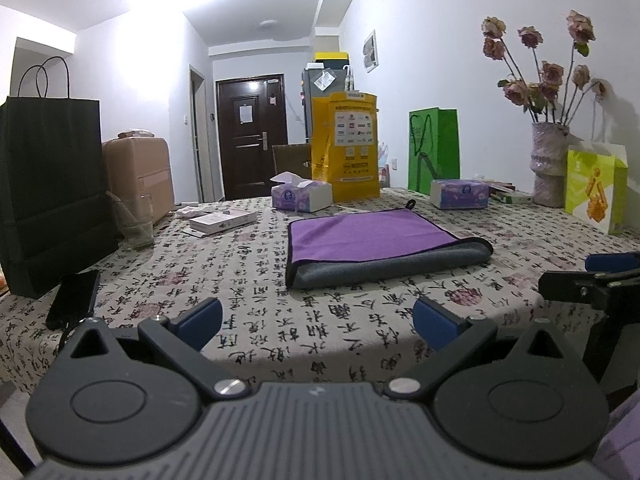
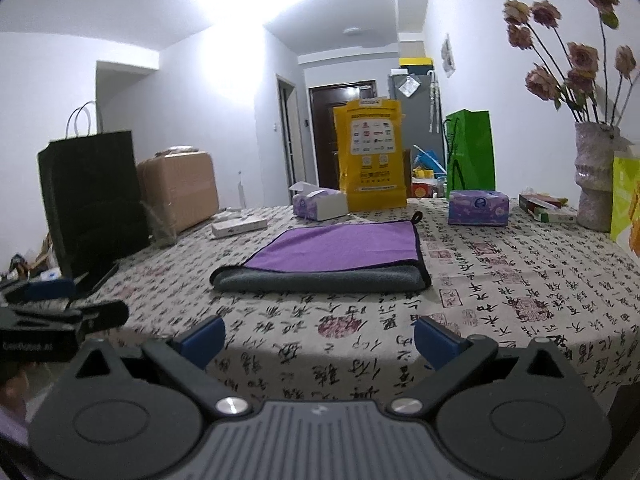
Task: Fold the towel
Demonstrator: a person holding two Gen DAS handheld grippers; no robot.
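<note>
A purple towel [image 1: 372, 236] with a grey underside lies folded on the patterned tablecloth [image 1: 248, 280], its rolled grey fold toward me. It also shows in the right wrist view [image 2: 340, 248]. My left gripper [image 1: 318, 322] is open and empty, held near the table's front edge, short of the towel. My right gripper [image 2: 320, 340] is open and empty, also short of the towel. The right gripper shows at the right edge of the left wrist view [image 1: 592, 276]; the left gripper shows at the left edge of the right wrist view [image 2: 60, 304].
A black paper bag [image 1: 52, 192], a phone [image 1: 74, 298] and a glass [image 1: 134, 220] stand at left. Two tissue boxes [image 1: 302, 194] [image 1: 460, 194], a yellow bag [image 1: 346, 146], a green bag [image 1: 434, 150], a flower vase [image 1: 550, 164] and a lime bag [image 1: 596, 188] line the back and right.
</note>
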